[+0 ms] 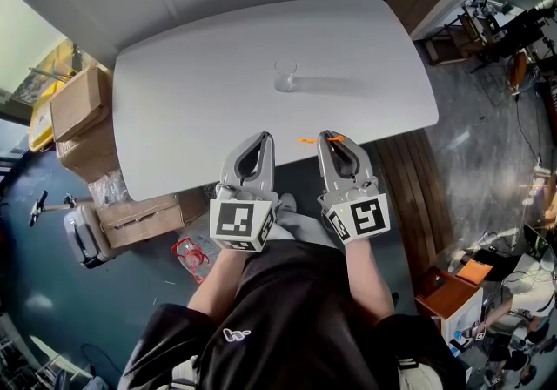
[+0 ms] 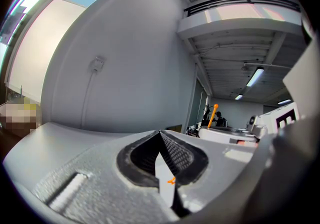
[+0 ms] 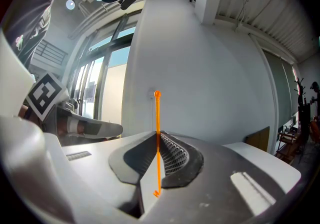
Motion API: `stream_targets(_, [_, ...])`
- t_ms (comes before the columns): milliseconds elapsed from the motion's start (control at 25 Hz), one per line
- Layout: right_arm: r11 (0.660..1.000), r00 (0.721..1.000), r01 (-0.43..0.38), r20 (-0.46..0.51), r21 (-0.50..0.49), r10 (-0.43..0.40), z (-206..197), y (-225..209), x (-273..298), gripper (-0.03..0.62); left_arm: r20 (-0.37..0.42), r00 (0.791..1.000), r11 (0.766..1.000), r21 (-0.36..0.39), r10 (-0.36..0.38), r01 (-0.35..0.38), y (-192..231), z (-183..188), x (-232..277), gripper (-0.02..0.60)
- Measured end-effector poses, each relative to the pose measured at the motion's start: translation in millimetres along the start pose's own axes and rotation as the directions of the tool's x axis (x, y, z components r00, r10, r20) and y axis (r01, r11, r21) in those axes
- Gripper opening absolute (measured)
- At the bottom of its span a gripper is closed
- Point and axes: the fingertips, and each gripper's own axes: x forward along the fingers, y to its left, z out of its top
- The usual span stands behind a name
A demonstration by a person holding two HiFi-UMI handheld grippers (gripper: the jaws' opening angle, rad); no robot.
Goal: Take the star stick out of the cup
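Note:
A clear, empty glass cup stands on the white table, towards its far middle. My right gripper hovers at the table's near edge, shut on the thin orange star stick. In the right gripper view the stick rises upright between the pads to a small knob. In the head view the stick pokes out sideways to the left of the jaws. My left gripper hangs beside it, shut with nothing between its pads. The left gripper view shows the stick's top above the right gripper.
Cardboard boxes are stacked on the floor left of the table, with a red object lying near them. Wooden planking runs along the right side. Chairs and clutter fill the far right.

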Motion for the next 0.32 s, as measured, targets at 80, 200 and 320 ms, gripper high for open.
stream_targets(80, [1.0, 1.0, 0.0, -0.002, 0.0, 0.0, -0.7, 0.7, 0.0, 0.021, -0.004, 1.0, 1.0, 0.007, -0.001, 0.001, 0.2, -1.4, -0.6, 0.002])
stream_targets(200, [1.0, 1.0, 0.0, -0.005, 0.001, 0.0, -2.2, 1.8, -0.1, 0.021, -0.006, 1.0, 1.0, 0.011, 0.0, 0.0, 1.6, -2.1, -1.5, 0.002])
stream_targets(320, [1.0, 1.0, 0.001, -0.007, 0.003, -0.001, -4.4, 3.4, -0.2, 0.021, -0.008, 1.0, 1.0, 0.009, 0.0, 0.0, 3.5, -3.5, -2.4, 0.002])
